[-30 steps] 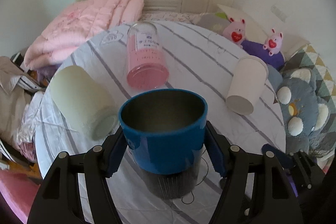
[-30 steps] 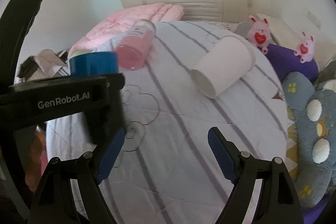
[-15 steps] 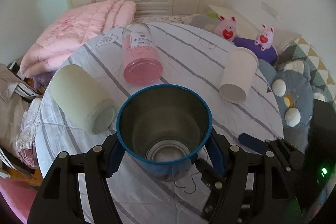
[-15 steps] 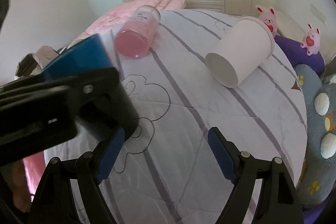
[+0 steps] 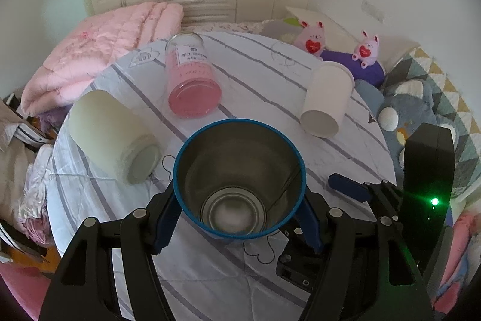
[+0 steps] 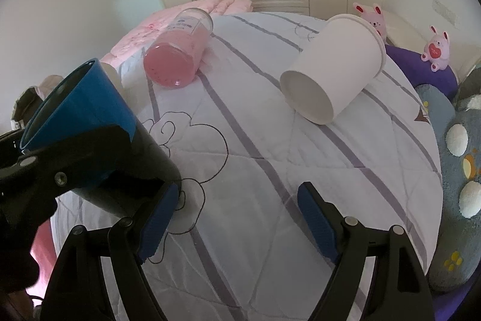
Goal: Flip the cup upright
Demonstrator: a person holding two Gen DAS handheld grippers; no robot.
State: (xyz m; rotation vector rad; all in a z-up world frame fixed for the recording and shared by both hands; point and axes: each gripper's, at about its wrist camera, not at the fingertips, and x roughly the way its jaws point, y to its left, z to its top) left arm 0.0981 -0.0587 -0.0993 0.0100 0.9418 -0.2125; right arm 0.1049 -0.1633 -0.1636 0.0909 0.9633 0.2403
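My left gripper is shut on a blue cup with a steel inside; its mouth faces the left wrist camera and its base touches the striped tablecloth. In the right wrist view the blue cup stands tilted at the left, held by the left gripper. My right gripper is open and empty just right of the cup's base. A white paper cup, a pink bottle and a pale green cup lie on their sides.
The round table stands against a bed with a pink quilt, two pink rabbit toys and a grey plush at the right. White cupboards line the back wall.
The left gripper has tilted the blue cup so its mouth turns toward the left camera and lowered it onto the cloth. The right gripper moved in closer to the cup.
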